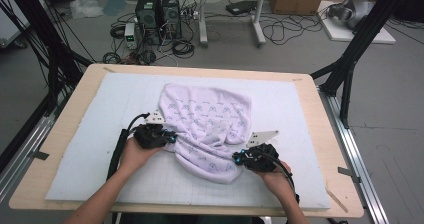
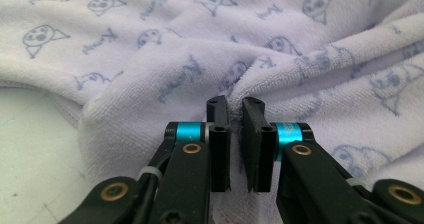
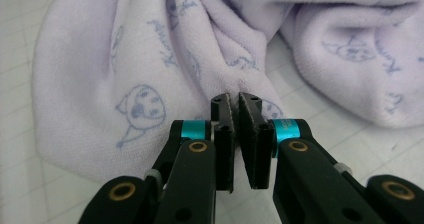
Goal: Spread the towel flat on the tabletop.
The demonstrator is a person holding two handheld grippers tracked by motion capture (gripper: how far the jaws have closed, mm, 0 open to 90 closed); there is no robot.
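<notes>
While both grippers pinch it, the towel (image 1: 207,129) lies rumpled mid-frame in the high view, on the pale mat (image 1: 90,149) covering the table (image 1: 65,114). Left gripper (image 1: 170,138) sits at the cloth's left edge; in the left gripper view the jaws are clamped on a raised fold of the towel (image 2: 280,59), terry bunched between the pads. Right gripper (image 1: 239,157) is at the lower right edge of the cloth; in the right gripper view its jaws are nearly together, nipping a thin ridge of the towel (image 3: 125,84).

Handling judgement: light, soft, limp terry, not fragile, grippy pile so unlikely to slip, but it will sag and drag along the mat. Folds stack up, so a pinch may catch extra layers. Best hold: single edge or corner, grabs kept well apart for spreading.
</notes>
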